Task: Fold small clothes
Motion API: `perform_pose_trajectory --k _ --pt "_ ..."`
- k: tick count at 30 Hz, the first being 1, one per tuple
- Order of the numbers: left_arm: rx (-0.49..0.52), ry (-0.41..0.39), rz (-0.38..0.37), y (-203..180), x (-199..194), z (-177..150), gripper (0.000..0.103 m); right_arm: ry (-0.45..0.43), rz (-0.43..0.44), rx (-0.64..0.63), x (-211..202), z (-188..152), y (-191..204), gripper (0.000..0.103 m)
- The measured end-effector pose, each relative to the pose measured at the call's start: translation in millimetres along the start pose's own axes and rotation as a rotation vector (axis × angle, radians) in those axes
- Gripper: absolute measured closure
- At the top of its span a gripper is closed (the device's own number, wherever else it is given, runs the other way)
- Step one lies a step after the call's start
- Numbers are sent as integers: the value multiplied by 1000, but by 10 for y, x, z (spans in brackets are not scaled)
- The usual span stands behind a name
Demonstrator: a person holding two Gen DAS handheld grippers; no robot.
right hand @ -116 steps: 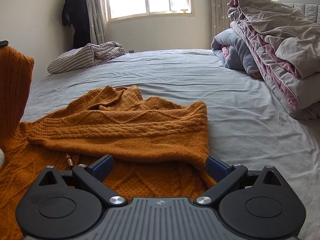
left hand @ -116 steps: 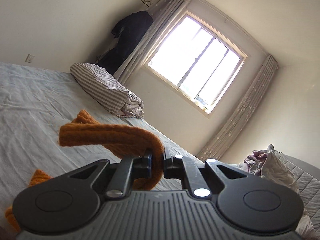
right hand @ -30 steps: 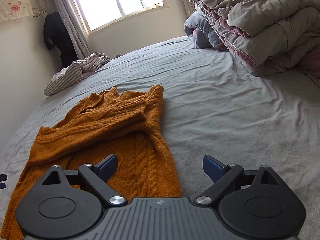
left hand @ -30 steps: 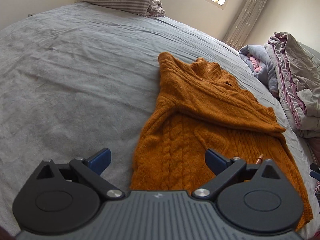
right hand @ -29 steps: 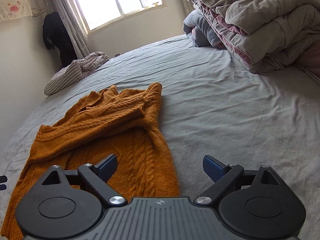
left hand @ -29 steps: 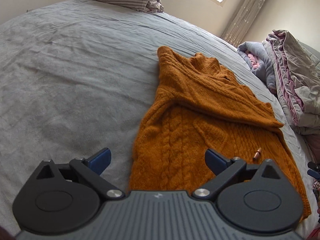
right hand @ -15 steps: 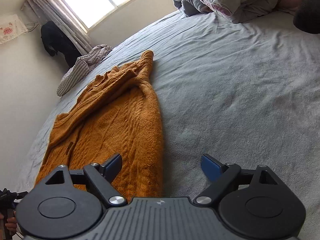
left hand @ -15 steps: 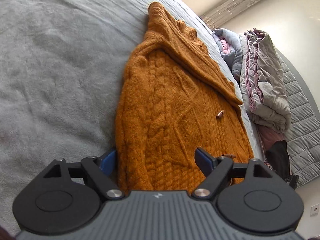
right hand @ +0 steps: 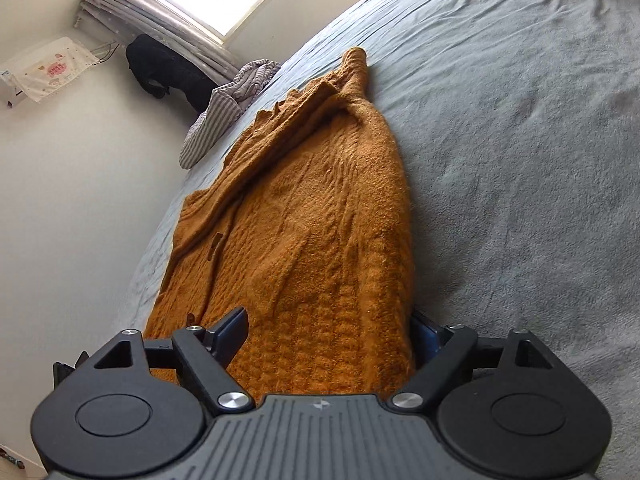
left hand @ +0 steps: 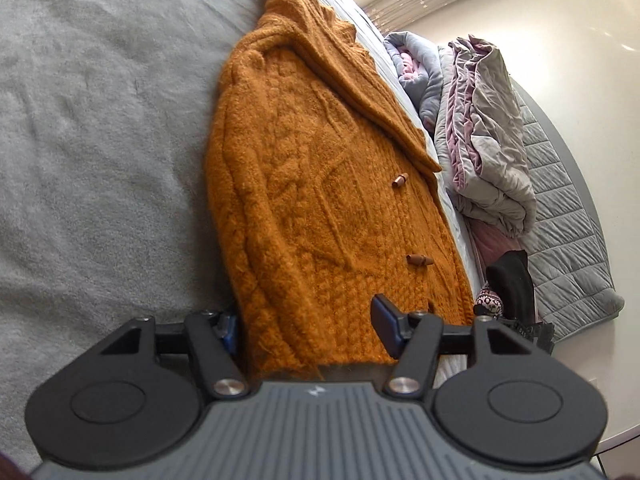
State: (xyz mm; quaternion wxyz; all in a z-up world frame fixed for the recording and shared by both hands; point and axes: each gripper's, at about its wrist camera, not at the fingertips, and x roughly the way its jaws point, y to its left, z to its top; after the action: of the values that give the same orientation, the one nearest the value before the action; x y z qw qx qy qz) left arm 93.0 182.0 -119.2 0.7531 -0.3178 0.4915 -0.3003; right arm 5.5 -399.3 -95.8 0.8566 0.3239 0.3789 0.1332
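Garment: an orange cable-knit cardigan (left hand: 304, 184) is laid lengthwise on the grey bed (left hand: 80, 140), its sleeves already folded across the upper body, its hem nearest the cameras.
Left claw (left hand: 306, 326): released — the fingers are spread wide, straddling the hem's left corner; nothing is gripped yet.
Right claw (right hand: 332, 336): likewise released, its fingers set either side of the hem's right corner.
Handling: the knit is judged soft, thick and limp, fairly heavy for its size; sagging and stretching are to be expected when it is lifted.
Surface: fuzzy, so slipping is unlikely.
Hold: both hem corners are best pinched through all layers — well clear of the wooden toggles (left hand: 419, 260).
Risk: the folded sleeves may be dragged loose.
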Motion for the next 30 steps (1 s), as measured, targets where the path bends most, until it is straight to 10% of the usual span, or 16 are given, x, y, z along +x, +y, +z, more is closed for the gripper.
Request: perform_pose_trajectory --k 4,9,18,30 --pt "-41 23 3 61 53 1 76 14 -20 -13 38 -8 66 34" --pt "-58 1 -8 54 2 -7 89 57 -24 22 43 -13 11 89" --pt "12 -174 -199 -358 -195 221 92 -113 103 -49 -164 181 346 90" --pt "83 -393 -258 -905 -95 1199 92 -274 115 -220 47 1178 983 90"
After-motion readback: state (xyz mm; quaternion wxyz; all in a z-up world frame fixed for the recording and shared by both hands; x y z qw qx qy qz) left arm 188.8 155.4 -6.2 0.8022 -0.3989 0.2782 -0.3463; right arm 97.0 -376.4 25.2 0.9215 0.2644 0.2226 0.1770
